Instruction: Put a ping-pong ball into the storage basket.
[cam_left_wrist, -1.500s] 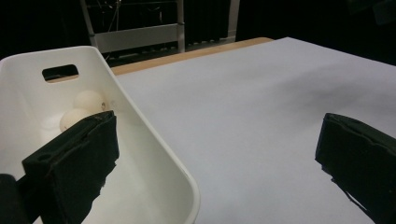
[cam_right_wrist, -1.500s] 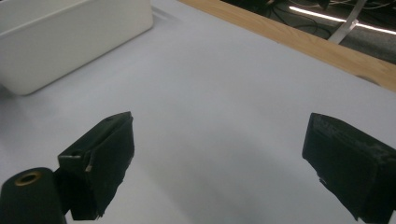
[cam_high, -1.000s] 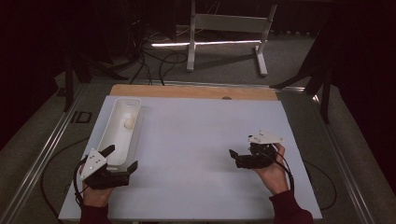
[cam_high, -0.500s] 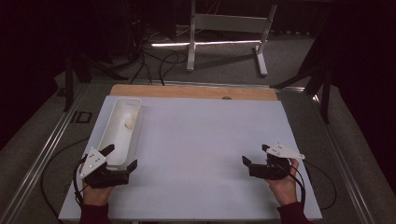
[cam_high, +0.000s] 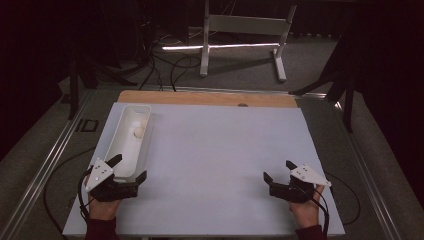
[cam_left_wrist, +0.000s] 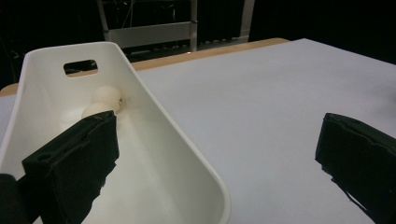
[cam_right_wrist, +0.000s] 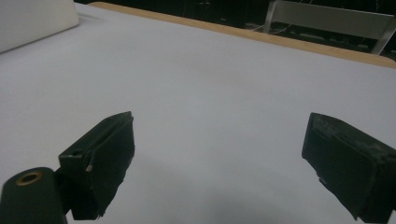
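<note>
The right gripper (cam_high: 276, 172) has drawn back toward the table's (cam_high: 220, 150) near right corner, jaws wide; the left gripper (cam_high: 131, 167), jaws wide, stays straddling the white tray's (cam_high: 120, 150) near end at the left edge

L gripper (cam_high: 129, 169) and R gripper (cam_high: 281, 171) are built in black, each w/ two blocky matte jaws, edges chipped. A pale grey three-cornered plate w/ dark dots is carried on top of each. Thin black cables are looped from both. A brass-ringed hole is seen by R jaw. Dark red sleeves (cam_high: 101, 229) are worn.
</note>
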